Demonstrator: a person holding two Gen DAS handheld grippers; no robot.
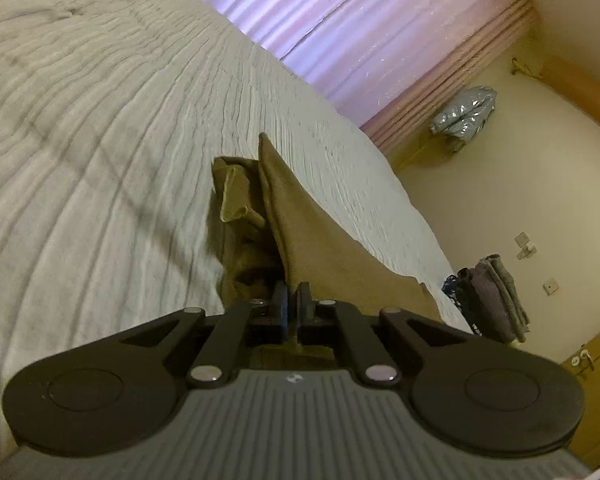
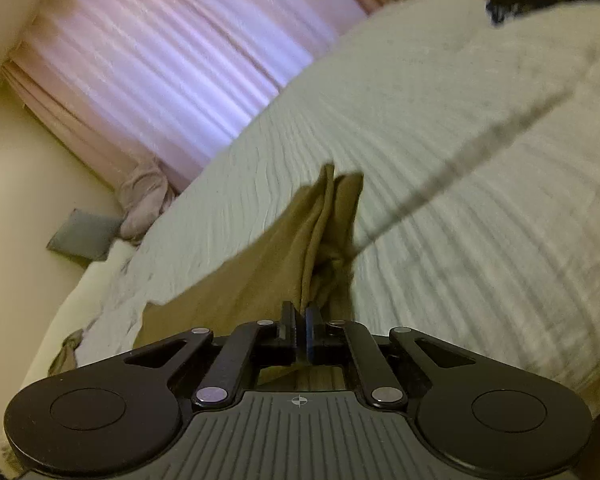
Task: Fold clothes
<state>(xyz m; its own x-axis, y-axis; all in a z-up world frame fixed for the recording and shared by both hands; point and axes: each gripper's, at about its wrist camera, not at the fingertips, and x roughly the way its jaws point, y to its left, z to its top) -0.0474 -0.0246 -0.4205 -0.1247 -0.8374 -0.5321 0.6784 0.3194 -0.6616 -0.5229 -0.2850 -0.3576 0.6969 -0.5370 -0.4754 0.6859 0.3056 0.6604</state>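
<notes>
An olive-brown garment [image 1: 300,224] hangs lifted over a bed, and both grippers pinch it. In the left wrist view my left gripper [image 1: 292,294] is shut on a raised edge of the cloth, which rises in a taut ridge ahead of the fingers, with a crumpled part drooping to the left. In the right wrist view my right gripper [image 2: 300,316] is shut on another edge of the same olive-brown garment [image 2: 283,248]. There the fabric stretches forward in folds and spreads down to the left onto the bed.
The bed carries a pale ribbed bedspread [image 1: 99,128]. Pink curtains [image 1: 340,32] hang behind it. A stack of folded dark clothes [image 1: 496,296] lies at the bed's far corner. A grey cushion [image 2: 81,236] and bunched curtain cloth [image 2: 145,200] sit beside the bed.
</notes>
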